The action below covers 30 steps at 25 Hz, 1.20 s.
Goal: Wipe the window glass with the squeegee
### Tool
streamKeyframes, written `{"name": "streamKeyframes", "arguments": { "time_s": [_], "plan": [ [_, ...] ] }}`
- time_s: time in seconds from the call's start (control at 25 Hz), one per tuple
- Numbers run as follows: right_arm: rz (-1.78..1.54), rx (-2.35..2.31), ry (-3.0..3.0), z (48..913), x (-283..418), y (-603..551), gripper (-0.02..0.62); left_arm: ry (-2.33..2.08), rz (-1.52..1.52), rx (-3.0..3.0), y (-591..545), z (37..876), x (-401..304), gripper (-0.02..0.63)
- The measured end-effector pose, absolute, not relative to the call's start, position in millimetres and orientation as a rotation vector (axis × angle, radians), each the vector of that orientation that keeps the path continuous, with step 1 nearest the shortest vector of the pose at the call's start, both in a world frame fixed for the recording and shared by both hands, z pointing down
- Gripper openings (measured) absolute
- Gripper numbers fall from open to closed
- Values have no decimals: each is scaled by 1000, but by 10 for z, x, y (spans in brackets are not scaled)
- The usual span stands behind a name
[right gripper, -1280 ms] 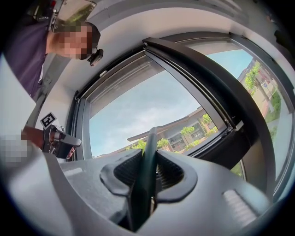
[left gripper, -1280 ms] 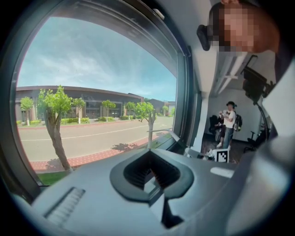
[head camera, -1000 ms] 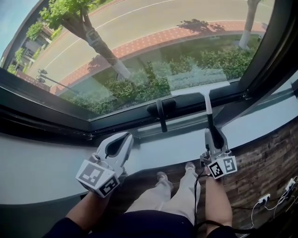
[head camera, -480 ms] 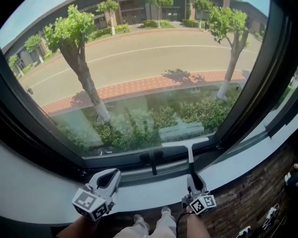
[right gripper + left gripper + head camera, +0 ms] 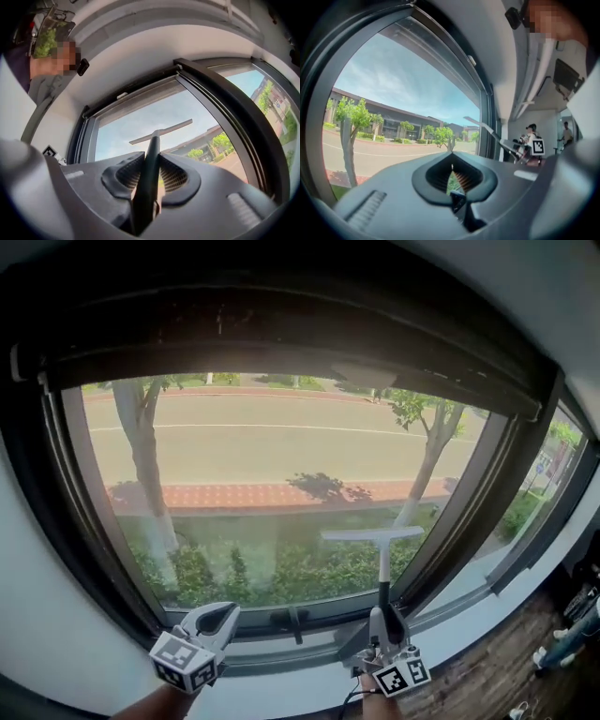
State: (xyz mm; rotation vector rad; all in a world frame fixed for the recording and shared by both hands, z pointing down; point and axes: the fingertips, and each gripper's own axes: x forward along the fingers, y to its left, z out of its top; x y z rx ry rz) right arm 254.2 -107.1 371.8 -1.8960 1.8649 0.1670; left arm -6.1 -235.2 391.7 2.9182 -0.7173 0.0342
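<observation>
Head view puts your right gripper [image 5: 384, 620] low and right of centre, clamped on the T-shaped squeegee [image 5: 373, 534] with its dark handle and pale grey blade. The handle stands upright and the blade lies level across the lower right part of the large window glass [image 5: 262, 456], inside the black window frame [image 5: 56, 484]. You cannot tell from here whether the blade touches the pane.

Right gripper view shows both ribbed pads of your right gripper [image 5: 152, 165] pressed against the squeegee [image 5: 161, 132] handle, which runs up between them.

Your left gripper [image 5: 214, 617] sits lower left above the white window sill [image 5: 291, 681], well apart from the squeegee. In the left gripper view, the left gripper [image 5: 451, 167] has its jaws closed together, with nothing between them.
</observation>
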Motion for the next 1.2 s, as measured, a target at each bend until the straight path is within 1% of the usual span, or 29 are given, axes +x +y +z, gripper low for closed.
{"name": "streamKeyframes", "arguments": {
  "time_s": [0.28, 0.48, 0.84, 1.2],
  "plan": [
    [540, -1729, 1855, 2099, 2332, -1267, 101, -772, -90, 3003, -2443, 3365, -62, 5],
    [651, -1603, 1835, 1461, 2350, -1474, 101, -828, -91, 3036, -2467, 3196, 12, 5],
    [696, -1592, 1863, 1041, 2125, -1823, 101, -831, -108, 3081, -2483, 2942, -204, 5],
    [629, -1593, 1853, 1213, 2086, -1905, 103, -804, -92, 3065, -2480, 3081, -437, 5]
  ]
}}
